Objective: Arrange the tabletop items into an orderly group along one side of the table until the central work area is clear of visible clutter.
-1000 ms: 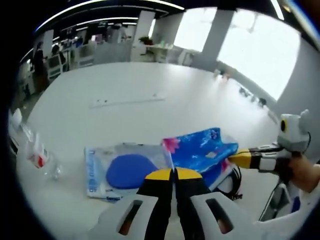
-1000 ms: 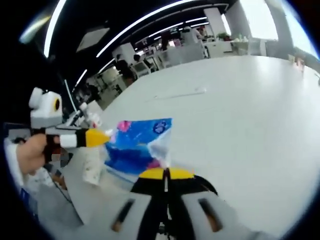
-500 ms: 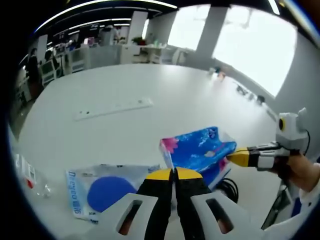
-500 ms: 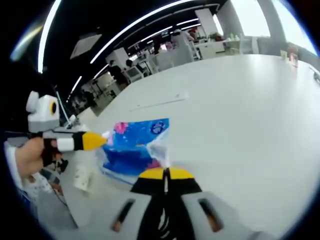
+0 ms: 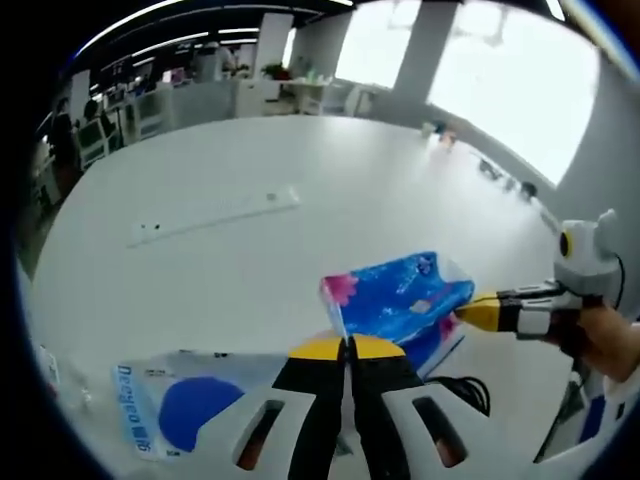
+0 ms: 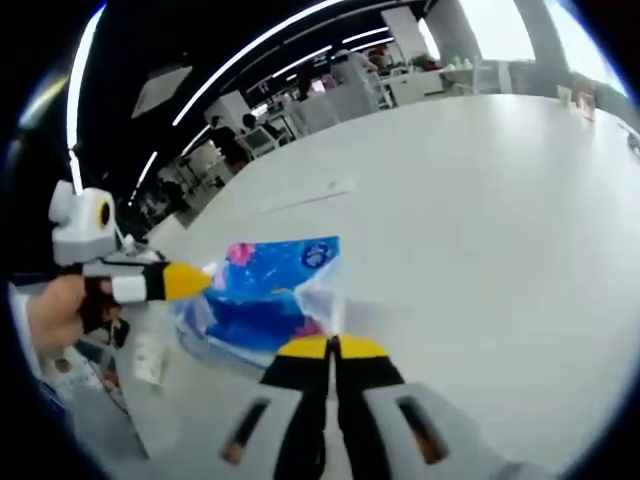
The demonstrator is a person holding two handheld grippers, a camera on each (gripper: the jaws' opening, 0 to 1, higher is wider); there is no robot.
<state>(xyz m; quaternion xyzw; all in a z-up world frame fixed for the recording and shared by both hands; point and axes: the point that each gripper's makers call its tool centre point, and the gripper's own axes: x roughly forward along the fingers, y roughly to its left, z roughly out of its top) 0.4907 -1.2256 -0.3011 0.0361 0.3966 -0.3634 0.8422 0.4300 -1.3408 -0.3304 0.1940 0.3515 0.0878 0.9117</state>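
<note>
In the left gripper view, a clear packet with a blue round pad and blue lettering (image 5: 185,405) lies flat on the white table (image 5: 250,270) at lower left. A long white strip (image 5: 215,213) lies well apart from it, farther up the table. At centre, the left gripper (image 5: 348,346) has its yellow-tipped jaws pressed together on the near corner of the blue floral tissue pack (image 5: 395,300). The pack is held between the two grippers and appears lifted off the table. A black cable (image 5: 462,388) lies beneath it to the right. At far right, the right gripper (image 5: 478,311), held in a person's hand (image 5: 605,340), pinches the pack's opposite end. In the right gripper view, the left gripper (image 6: 205,280) enters from the left, gripped by a hand (image 6: 55,310), its yellow tip touching the tissue pack's left end. The pack (image 6: 265,295) sits at centre, and the right gripper (image 6: 331,346) has its jaws closed on the pack's clear plastic edge.
</note>
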